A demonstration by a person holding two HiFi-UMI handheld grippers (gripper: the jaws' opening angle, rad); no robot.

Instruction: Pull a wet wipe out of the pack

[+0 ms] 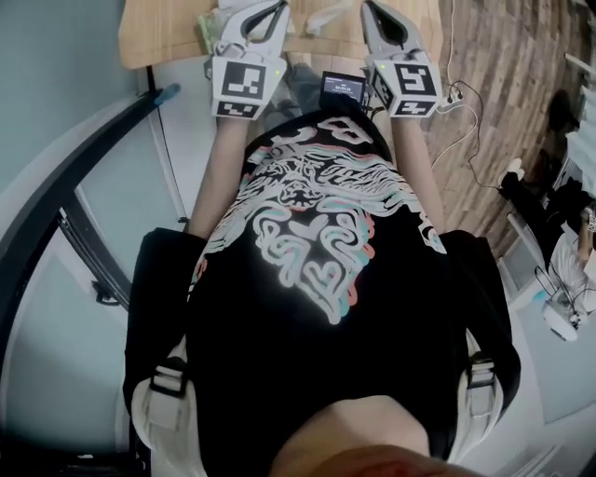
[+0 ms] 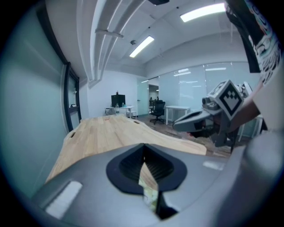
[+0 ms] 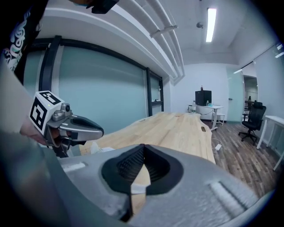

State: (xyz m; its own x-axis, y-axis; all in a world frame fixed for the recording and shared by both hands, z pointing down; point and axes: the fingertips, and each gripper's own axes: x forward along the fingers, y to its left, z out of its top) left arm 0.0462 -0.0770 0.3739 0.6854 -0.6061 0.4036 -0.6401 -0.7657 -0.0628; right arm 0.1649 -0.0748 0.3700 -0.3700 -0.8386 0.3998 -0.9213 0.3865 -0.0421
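**Both tongs closed and empty at the table's edge**

The left gripper (image 1: 264, 17) and the right gripper (image 1: 380, 23) are held side by side over the near edge of the wooden table (image 1: 158, 33), just beyond the person's black printed shirt (image 1: 317, 252). Each pair of jaws is pressed together at the tips, with nothing caught between them. A pale greenish packet, seemingly the pack of wet wipes (image 1: 207, 28), lies on the table's near edge just beside the left gripper.
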